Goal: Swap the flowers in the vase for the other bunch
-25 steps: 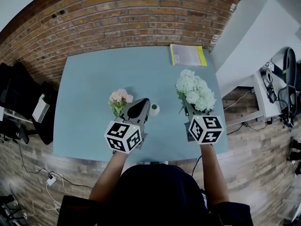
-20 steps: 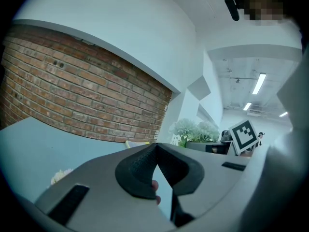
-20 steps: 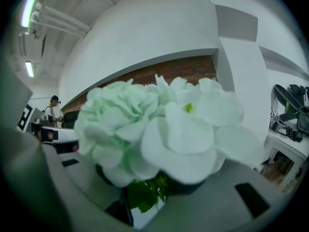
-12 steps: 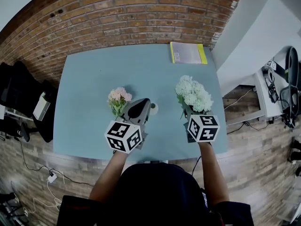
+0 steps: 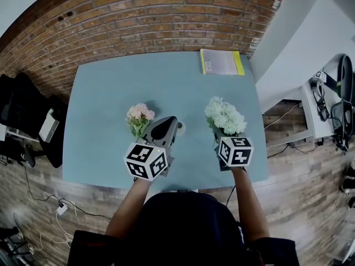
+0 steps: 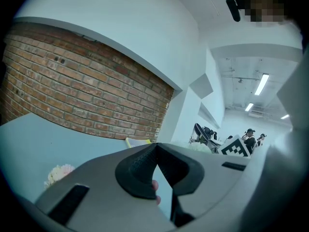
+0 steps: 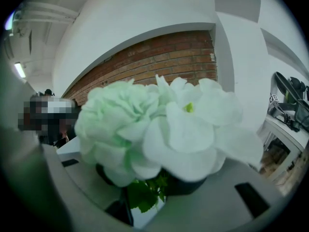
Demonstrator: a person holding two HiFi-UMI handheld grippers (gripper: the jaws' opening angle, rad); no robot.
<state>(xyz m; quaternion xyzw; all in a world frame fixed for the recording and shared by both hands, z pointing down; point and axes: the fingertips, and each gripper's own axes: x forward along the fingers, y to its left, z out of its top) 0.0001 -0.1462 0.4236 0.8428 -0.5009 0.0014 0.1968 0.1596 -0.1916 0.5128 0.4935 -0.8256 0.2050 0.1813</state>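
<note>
Blue table (image 5: 105, 93) before a brick wall (image 5: 138, 21): yellow folder (image 5: 221, 62) at the far edge, pink flowers (image 5: 138, 115) just left of my left gripper (image 5: 169, 122), small white vase (image 5: 181, 128) at its tip. My right gripper (image 5: 220, 139) holds white flowers (image 5: 224, 116) over the table's near right part.

Vase (image 5: 182, 128) between pink bunch (image 5: 140, 114), white bunch (image 5: 225, 116)

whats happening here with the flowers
A person works over a blue table with a gripper in each hand. The right gripper has its fingers closed on the stems of a white bunch, held above the table's right side. The left gripper is shut, with a pink bunch just to its left. A small white thing beside it looks like the vase, with no flowers in it.
</note>
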